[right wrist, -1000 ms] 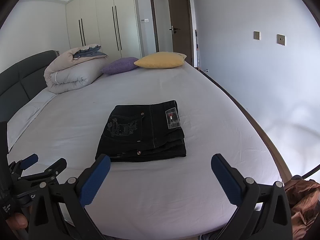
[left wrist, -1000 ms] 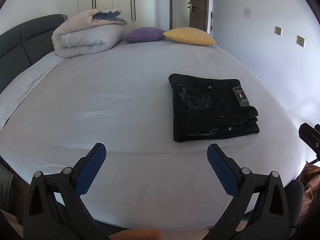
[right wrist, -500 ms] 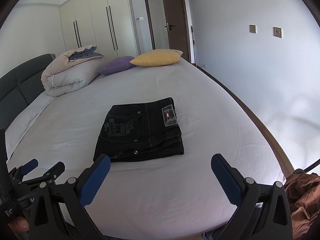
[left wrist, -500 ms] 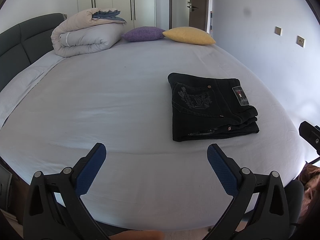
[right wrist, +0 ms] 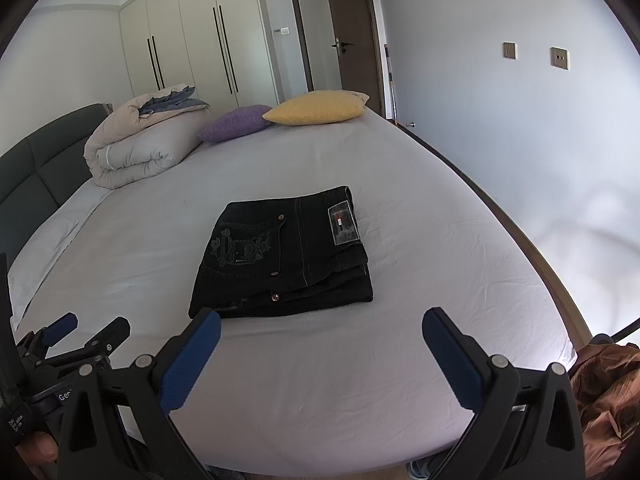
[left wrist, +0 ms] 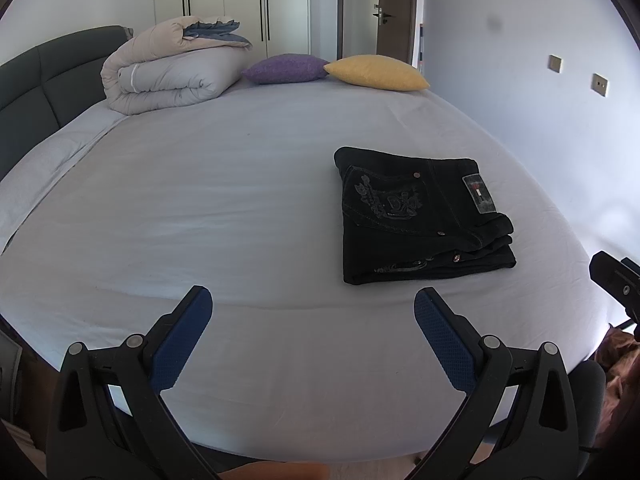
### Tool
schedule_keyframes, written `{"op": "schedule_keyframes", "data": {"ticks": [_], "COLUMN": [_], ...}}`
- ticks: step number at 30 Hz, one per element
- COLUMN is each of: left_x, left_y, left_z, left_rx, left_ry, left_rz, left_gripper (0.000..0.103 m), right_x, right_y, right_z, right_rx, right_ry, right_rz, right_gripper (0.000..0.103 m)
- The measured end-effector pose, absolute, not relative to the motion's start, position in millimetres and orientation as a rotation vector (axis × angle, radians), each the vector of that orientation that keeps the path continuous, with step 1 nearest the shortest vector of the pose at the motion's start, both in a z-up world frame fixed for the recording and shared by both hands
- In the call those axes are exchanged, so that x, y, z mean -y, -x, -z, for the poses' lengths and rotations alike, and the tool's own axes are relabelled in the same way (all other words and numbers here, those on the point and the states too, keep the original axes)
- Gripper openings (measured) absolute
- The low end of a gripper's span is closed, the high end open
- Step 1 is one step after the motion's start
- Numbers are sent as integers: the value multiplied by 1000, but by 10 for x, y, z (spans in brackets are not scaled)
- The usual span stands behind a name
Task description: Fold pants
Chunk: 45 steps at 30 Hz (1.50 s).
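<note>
Since a second ago the right gripper's view has tipped down a little, so the folded black denim pants (right wrist: 282, 258) sit lower in its frame and the open brown door (right wrist: 350, 34) reaches the top edge; the left gripper's view has hardly shifted, and the pants lie where they were.

The pants rest in a squared, stacked bundle on the pale grey bedsheet (left wrist: 200, 208), an embroidered back pocket and a small rectangular label facing up. In the left wrist view they (left wrist: 424, 216) lie right of centre; in the right wrist view they are at the middle, just beyond the blue tips.

The left gripper (left wrist: 312, 306) hangs at the bottom of its frame over the near part of the bed, its blue-padded fingers (left wrist: 182, 340) spread wide with only sheet between them. The right gripper (right wrist: 320, 322) is likewise spread wide and holds nothing; its left pad (right wrist: 192, 362) overlaps the near left corner of the pants in the picture, though I cannot tell whether it touches them.

At the upper left of both views a rolled beige and grey duvet (left wrist: 168, 74) lies by the dark padded headboard (left wrist: 32, 80). Beside it sit a purple cushion (left wrist: 284, 68) and a yellow cushion (left wrist: 376, 72), touching one another. A crumpled brown cloth (right wrist: 608, 392) shows at the lower right edge of the right wrist view.
</note>
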<state>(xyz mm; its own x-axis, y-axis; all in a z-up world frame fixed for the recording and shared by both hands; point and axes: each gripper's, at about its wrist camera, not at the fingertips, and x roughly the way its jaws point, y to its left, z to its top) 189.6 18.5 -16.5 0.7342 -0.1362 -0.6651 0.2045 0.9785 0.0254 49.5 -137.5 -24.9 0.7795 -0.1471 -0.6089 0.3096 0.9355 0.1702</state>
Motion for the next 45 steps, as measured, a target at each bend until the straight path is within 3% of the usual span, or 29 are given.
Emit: {"op": "schedule_keyframes", "data": {"ticks": [45], "left_x": [-153], "left_y": [-1895], "left_z": [205], "left_rx": [-726], "left_ry": [-99], "left_rz": [188], "left_gripper": [103], "right_x": [1355], "right_y": [-512], "right_z": [323], "right_rx": [-654], "right_ry": [-269], "right_rz": [236], "right_gripper": [103]}}
